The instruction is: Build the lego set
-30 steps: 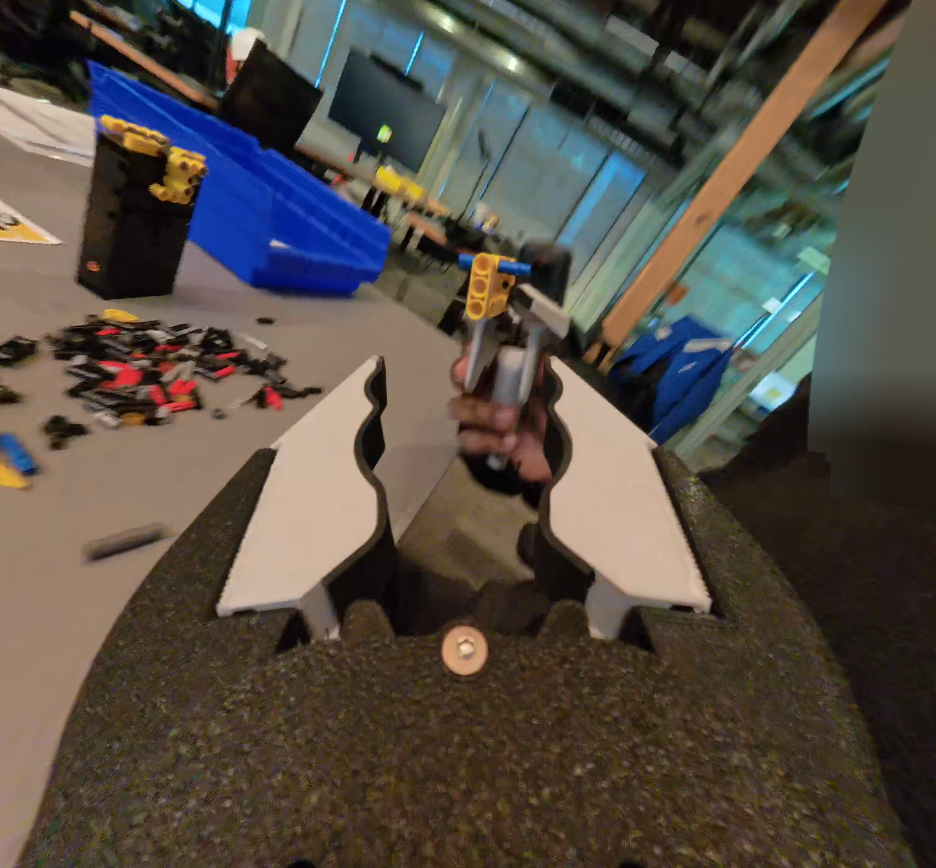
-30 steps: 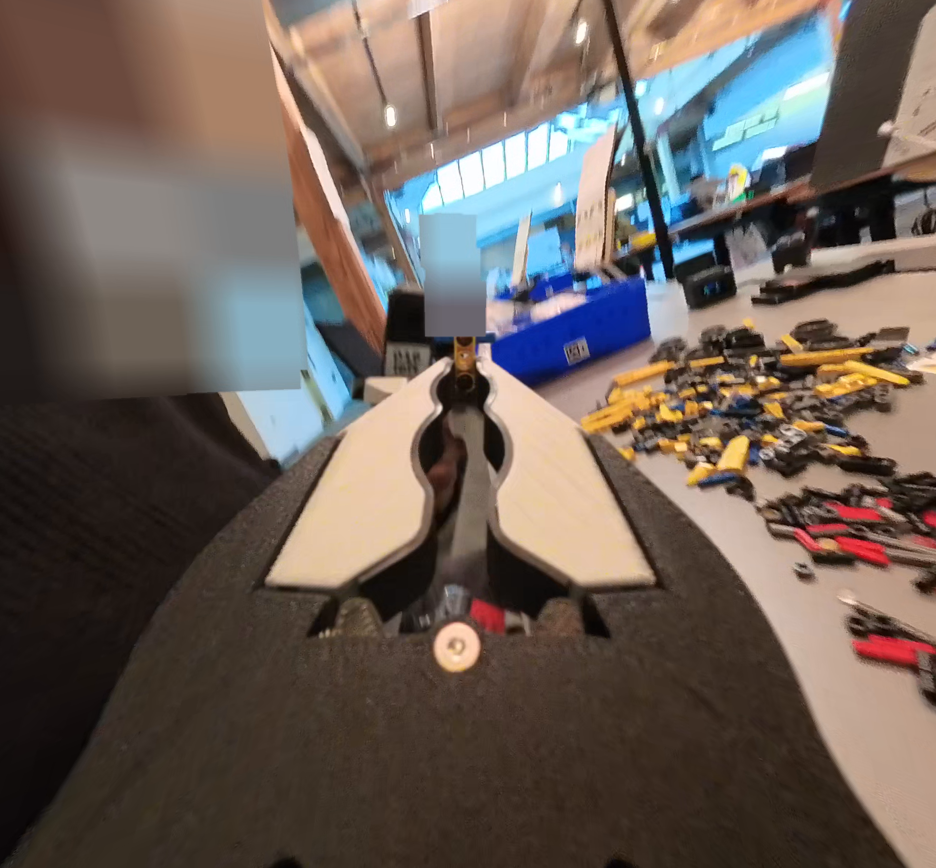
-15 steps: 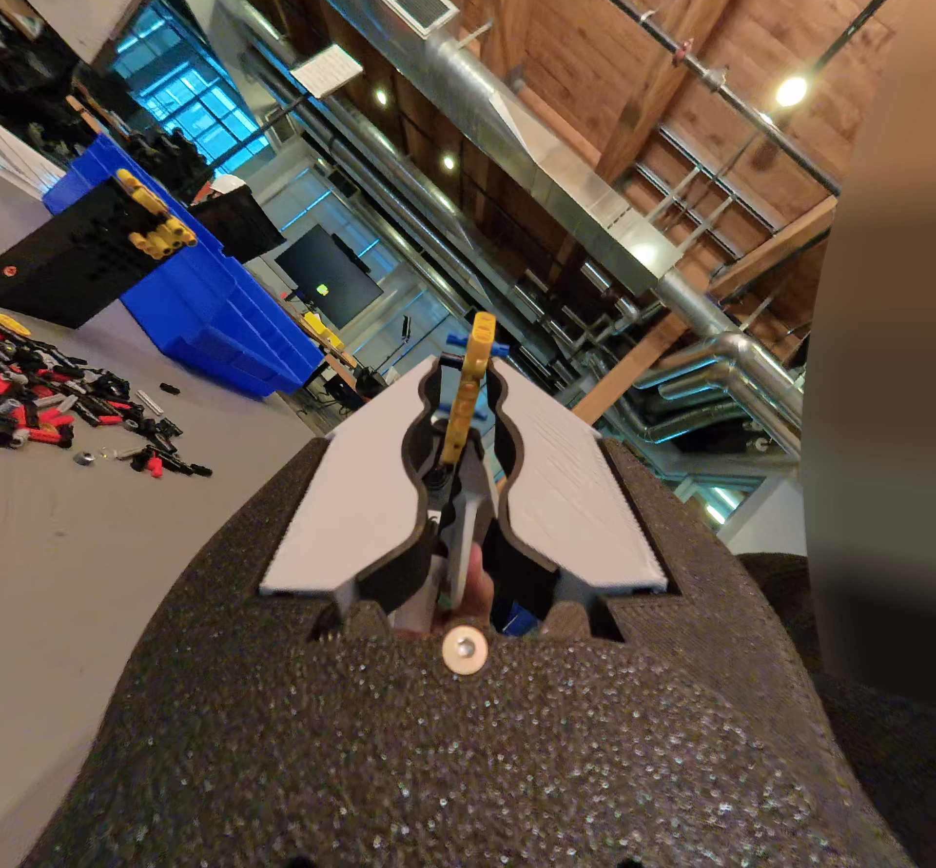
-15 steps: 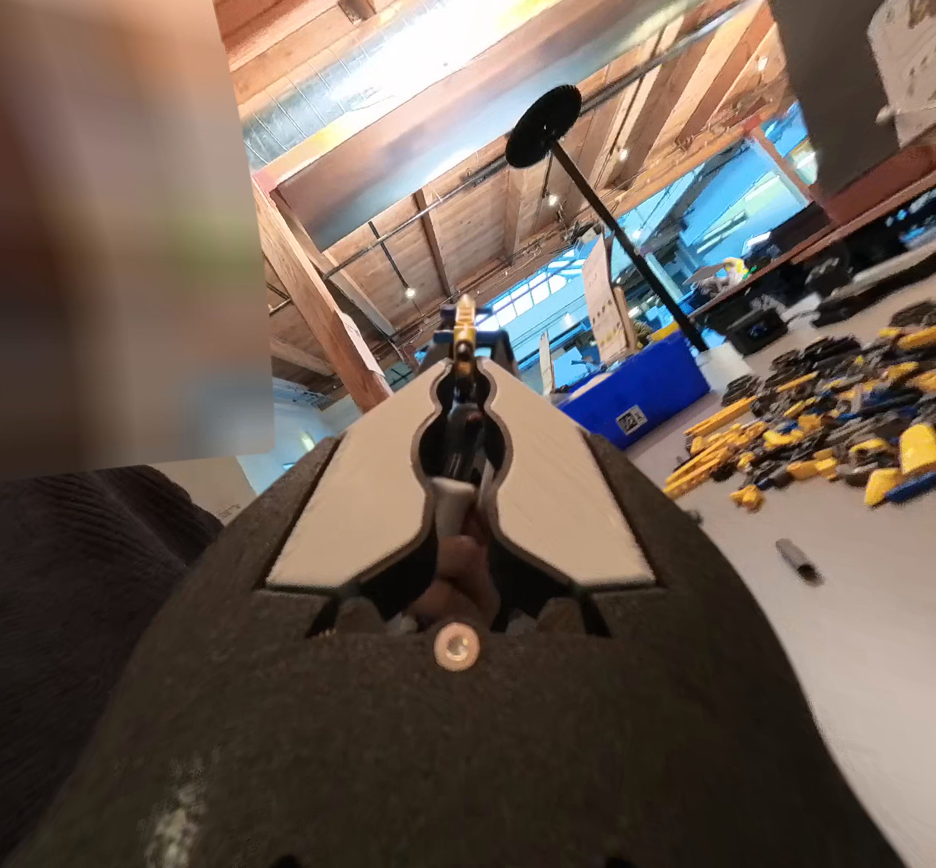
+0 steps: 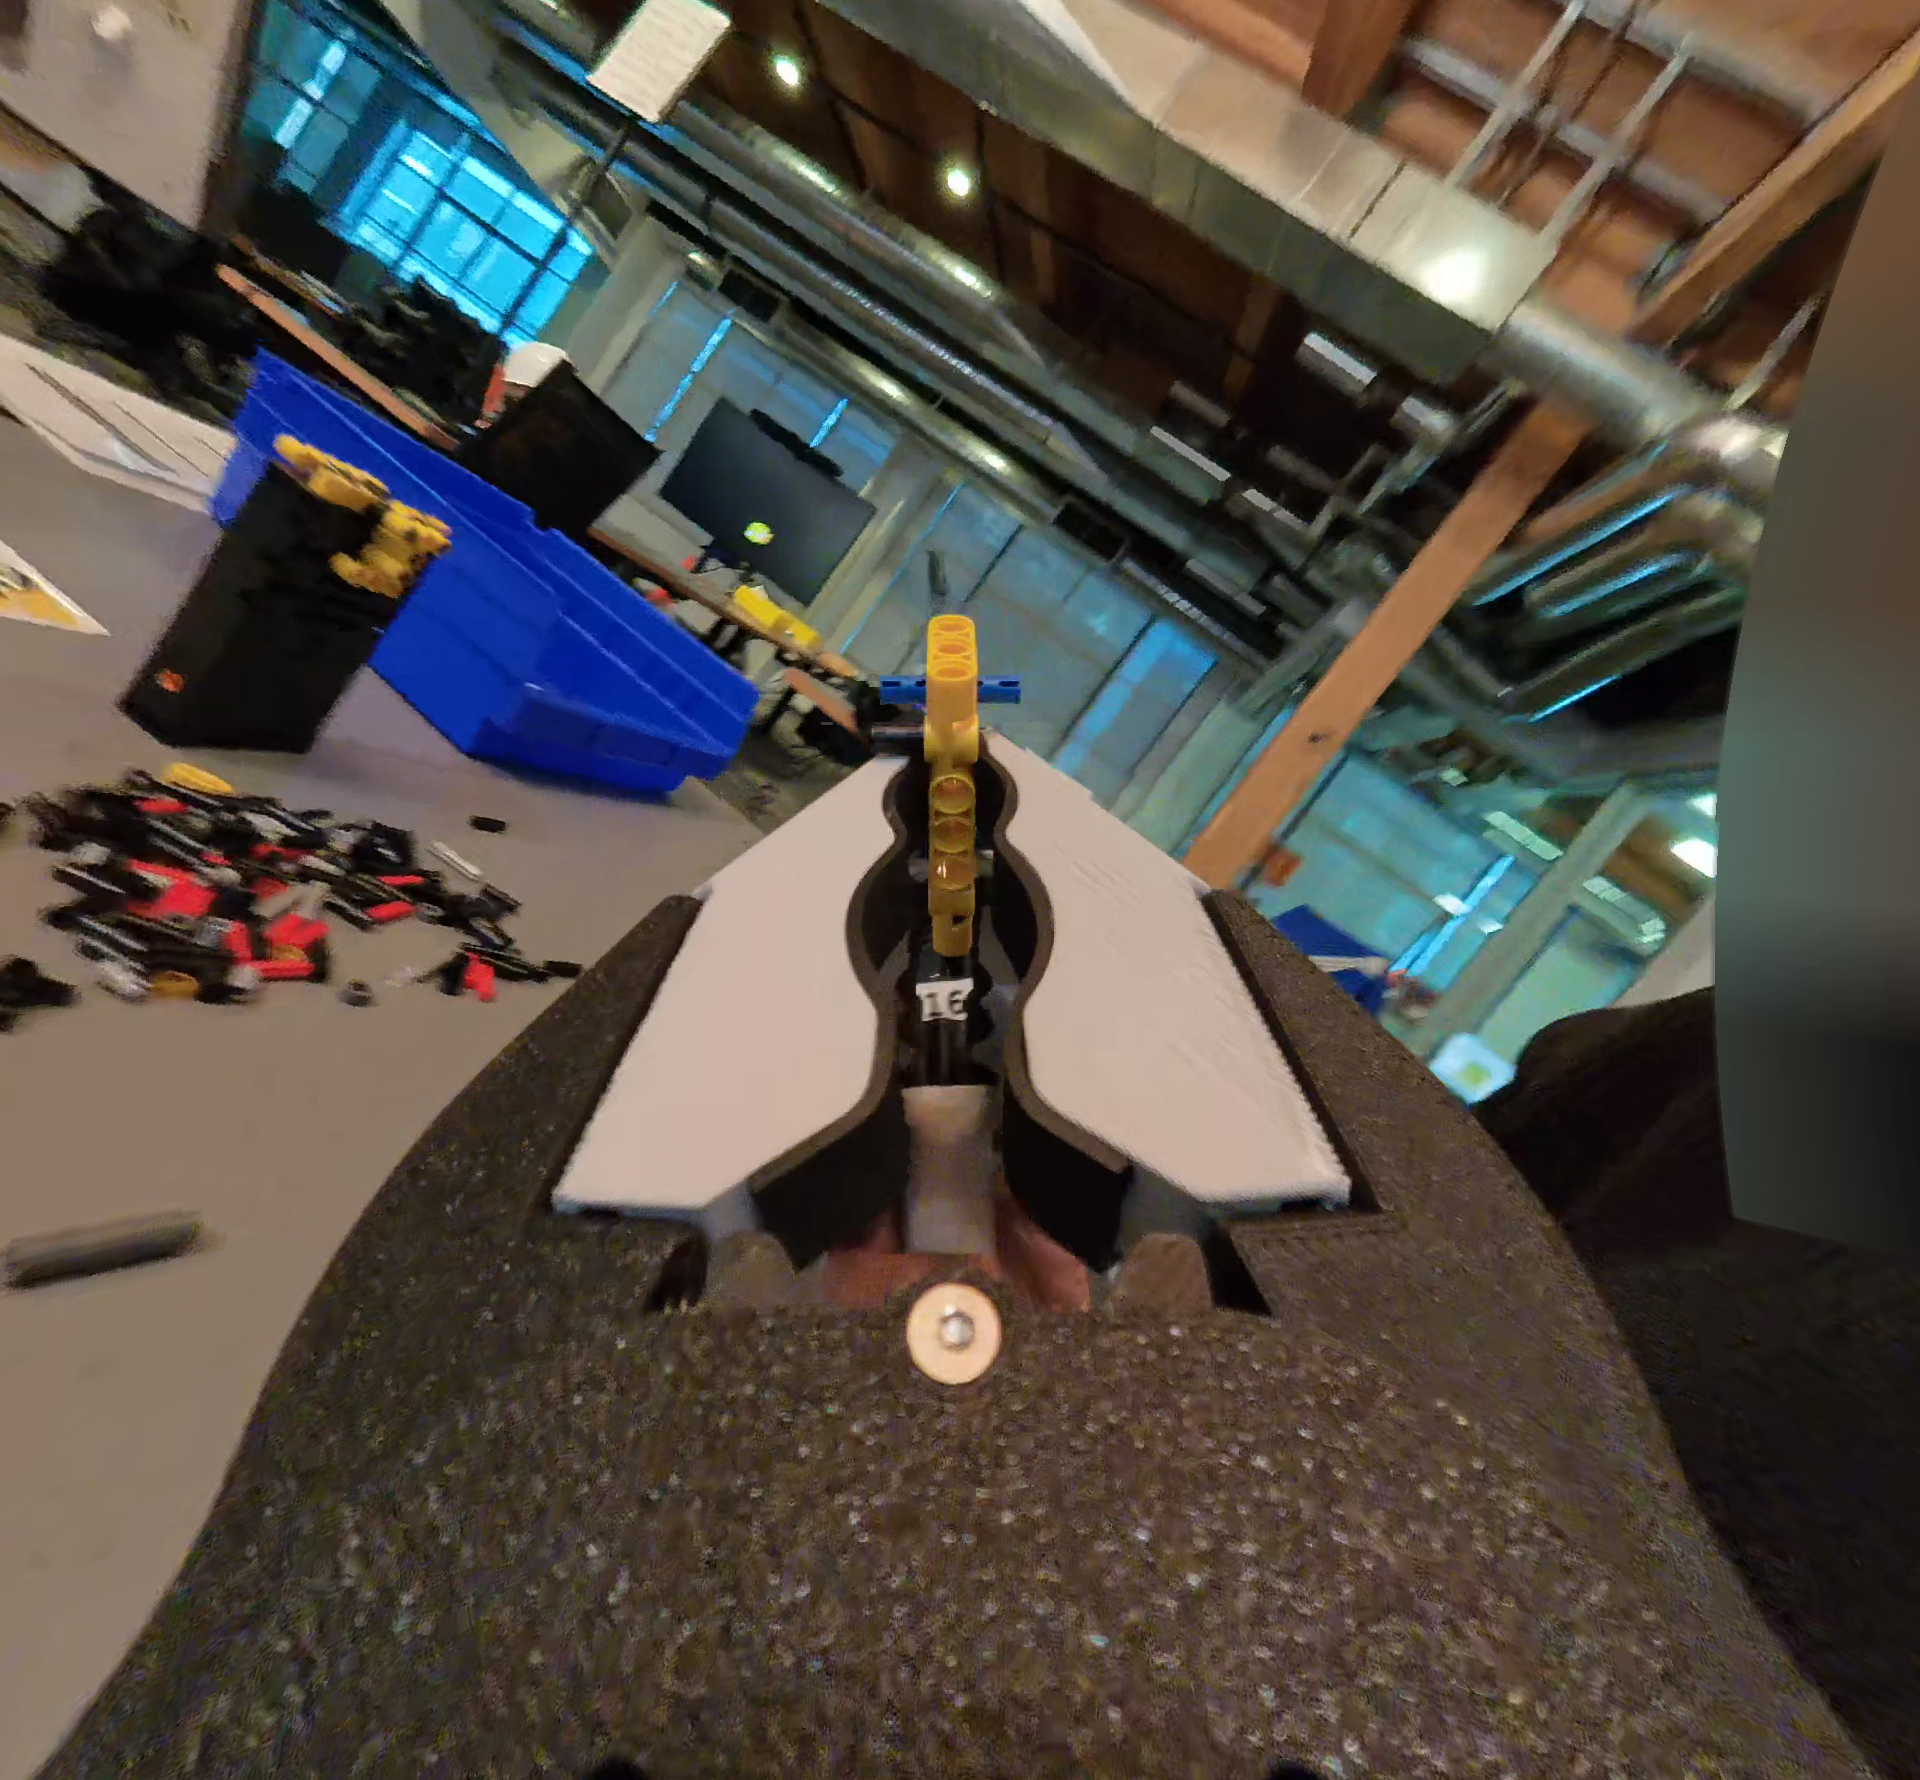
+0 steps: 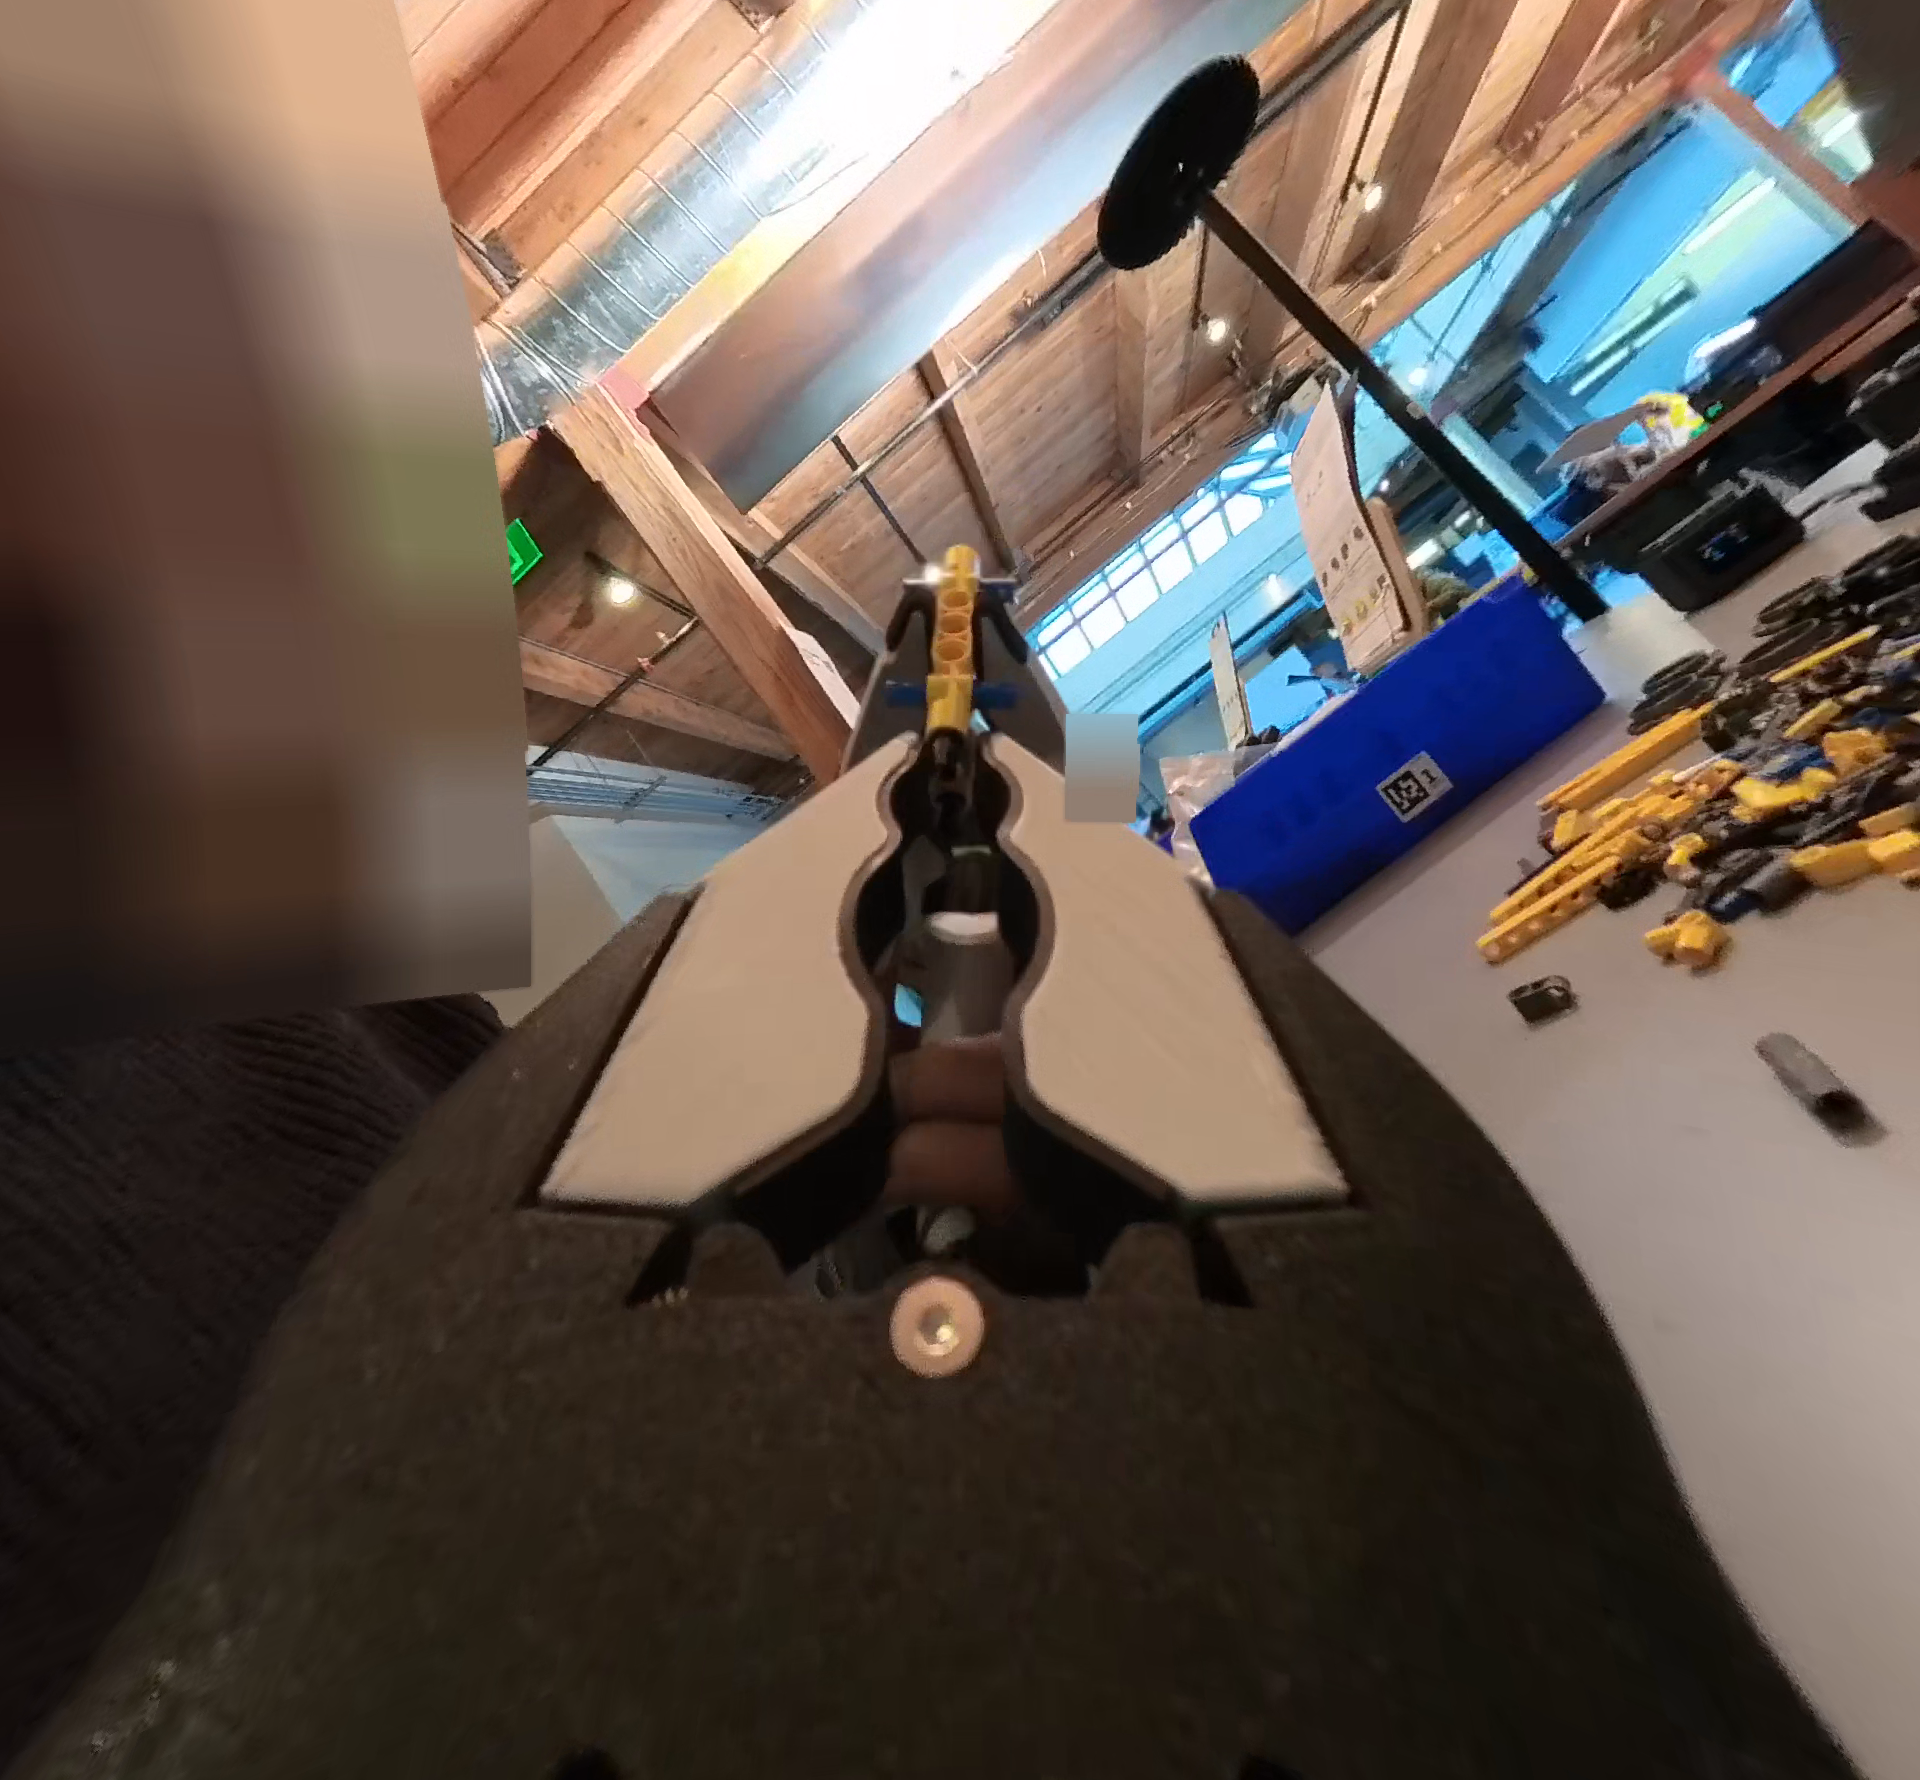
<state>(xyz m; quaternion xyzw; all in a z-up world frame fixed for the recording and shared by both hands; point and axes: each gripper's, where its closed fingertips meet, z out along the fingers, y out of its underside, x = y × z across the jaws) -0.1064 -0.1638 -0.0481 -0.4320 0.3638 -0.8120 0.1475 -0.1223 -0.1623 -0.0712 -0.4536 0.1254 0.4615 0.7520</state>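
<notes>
Ok so vs a sec ago your left gripper (image 5: 951, 774) went from wide open to pinched on the yellow beam (image 5: 952, 785), w/ the right gripper (image 6: 951, 743) clamped on its other end, both up off the table (image 5: 260, 1086).

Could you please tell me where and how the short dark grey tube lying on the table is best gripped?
Probably across the middle of the short dark grey tube, coming straight down from above, fingers either side of its long axis: it lies flat and alone on the pale grey table.
</notes>
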